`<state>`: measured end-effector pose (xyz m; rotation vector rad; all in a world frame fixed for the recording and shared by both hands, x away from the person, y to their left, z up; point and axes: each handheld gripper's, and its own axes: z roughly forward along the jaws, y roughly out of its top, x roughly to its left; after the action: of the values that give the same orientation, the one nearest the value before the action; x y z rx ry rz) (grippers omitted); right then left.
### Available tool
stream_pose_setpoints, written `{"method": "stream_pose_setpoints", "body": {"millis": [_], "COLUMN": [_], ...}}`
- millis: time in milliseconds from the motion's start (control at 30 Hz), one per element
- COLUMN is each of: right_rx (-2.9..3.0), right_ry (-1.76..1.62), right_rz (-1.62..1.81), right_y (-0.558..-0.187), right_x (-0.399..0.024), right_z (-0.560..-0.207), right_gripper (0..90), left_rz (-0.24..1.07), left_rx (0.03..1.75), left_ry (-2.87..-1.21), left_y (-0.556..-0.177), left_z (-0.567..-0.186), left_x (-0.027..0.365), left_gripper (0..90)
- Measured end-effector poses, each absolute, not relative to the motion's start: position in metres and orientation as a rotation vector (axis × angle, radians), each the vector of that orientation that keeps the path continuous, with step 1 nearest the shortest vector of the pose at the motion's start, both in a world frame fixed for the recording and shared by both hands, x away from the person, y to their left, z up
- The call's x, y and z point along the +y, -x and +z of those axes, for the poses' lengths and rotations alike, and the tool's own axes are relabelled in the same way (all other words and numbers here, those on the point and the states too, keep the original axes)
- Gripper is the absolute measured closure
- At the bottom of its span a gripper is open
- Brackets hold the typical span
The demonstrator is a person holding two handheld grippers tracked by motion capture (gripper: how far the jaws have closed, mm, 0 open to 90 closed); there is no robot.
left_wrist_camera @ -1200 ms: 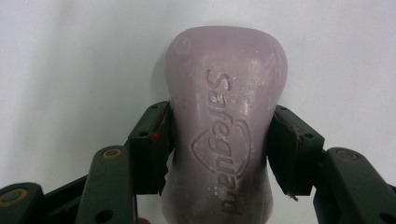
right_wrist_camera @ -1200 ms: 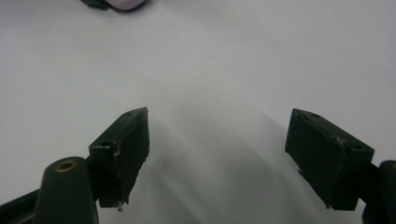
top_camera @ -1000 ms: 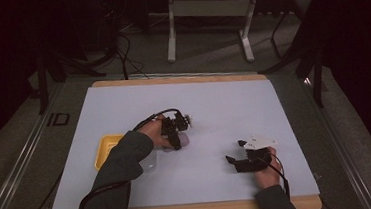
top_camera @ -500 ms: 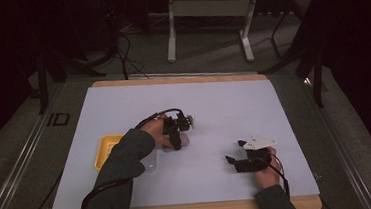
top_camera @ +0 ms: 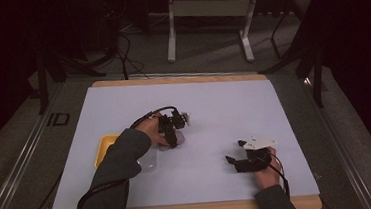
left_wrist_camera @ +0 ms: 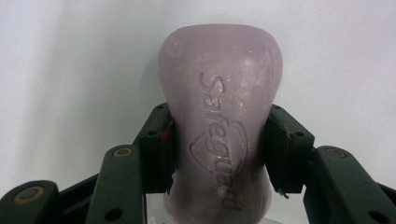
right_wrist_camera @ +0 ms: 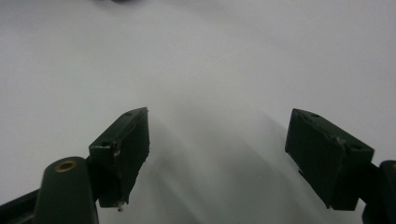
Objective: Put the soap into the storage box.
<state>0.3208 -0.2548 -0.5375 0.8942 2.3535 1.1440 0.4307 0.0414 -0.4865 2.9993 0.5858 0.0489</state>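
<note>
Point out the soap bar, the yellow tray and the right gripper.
soap bar point(left_wrist_camera: 219, 126): left gripper view, embossed face between the pads.
yellow tray point(top_camera: 105, 143): high view, its bare upper corner.
right gripper point(right_wrist_camera: 217, 156): right gripper view, midway between open jaws.

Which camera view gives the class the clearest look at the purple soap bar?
The left gripper view: the soap bar is close up, its embossed "Safeguard" lettering readable, clamped in the left claw. The high view shows a small pale patch under the hand.

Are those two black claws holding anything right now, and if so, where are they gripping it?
The left gripper clamps a pale purple, waisted soap bar stamped "Safeguard", pads on its two narrow sides. The right gripper stands open, holding nothing.
</note>
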Motion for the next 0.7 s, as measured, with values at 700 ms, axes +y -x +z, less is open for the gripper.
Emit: {"method": "stream_pose_setpoints", "body": {"millis": [700], "right_rx": [2.351], "right_ry": [-0.893], "right_rz": [1.147], "right_y": [-0.321], "right_x": [-0.255], "right_z": [-0.537], "right_gripper": [21.4], "left_rz": [0.114], "left_rx": [0.807], "left_ry": [-2.915], "left_y": [-0.425], "left_z": [-0.46], "left_x": [0.052], "left_gripper": [50.0]}}
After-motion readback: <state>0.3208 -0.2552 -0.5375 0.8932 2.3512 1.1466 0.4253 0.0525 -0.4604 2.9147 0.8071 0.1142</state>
